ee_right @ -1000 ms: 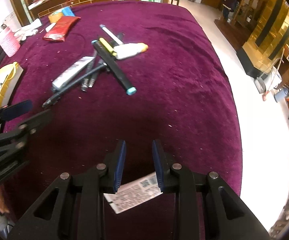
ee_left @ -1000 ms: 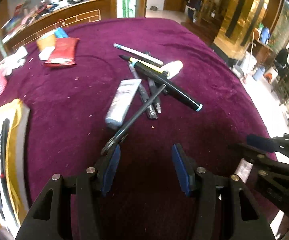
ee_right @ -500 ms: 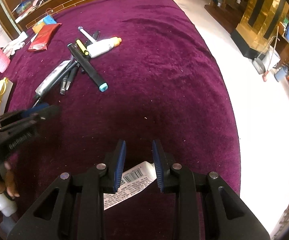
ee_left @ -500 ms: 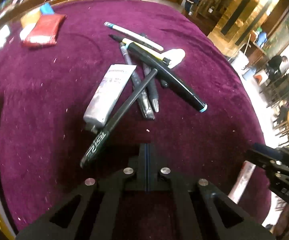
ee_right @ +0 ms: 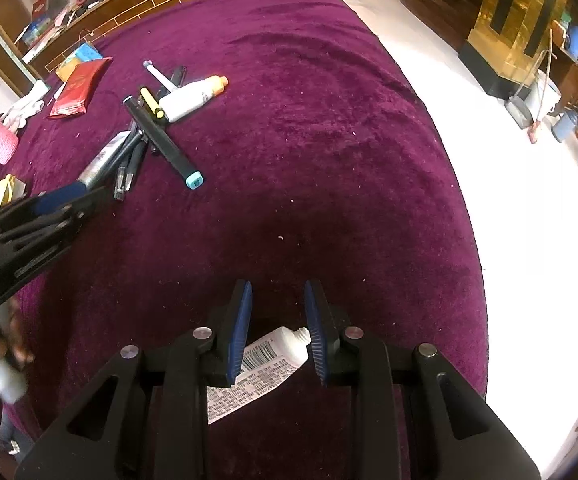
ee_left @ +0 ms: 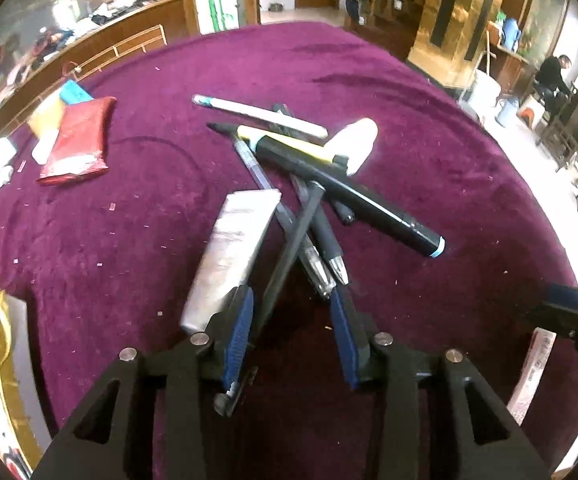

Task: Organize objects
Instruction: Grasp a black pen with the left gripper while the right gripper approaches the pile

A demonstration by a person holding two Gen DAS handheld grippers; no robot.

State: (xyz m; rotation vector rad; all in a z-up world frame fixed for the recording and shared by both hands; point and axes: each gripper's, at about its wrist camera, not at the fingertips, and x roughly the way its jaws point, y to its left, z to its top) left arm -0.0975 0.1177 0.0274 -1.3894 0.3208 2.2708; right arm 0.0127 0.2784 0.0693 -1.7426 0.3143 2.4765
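Nearest, the right gripper (ee_right: 278,320) has its jaws slightly apart around a white squeeze tube with a barcode label (ee_right: 265,360), kept aside on the purple velvet tablecloth (ee_right: 329,140). Further left, the left gripper (ee_left: 293,320) is spread open over a slim black pen (ee_left: 289,252), seemingly lined up to grasp it. Beyond lies the jumbled pile: silver flat tube (ee_left: 233,248), thick black marker with a light-blue end (ee_left: 353,196), white pen (ee_left: 257,114).
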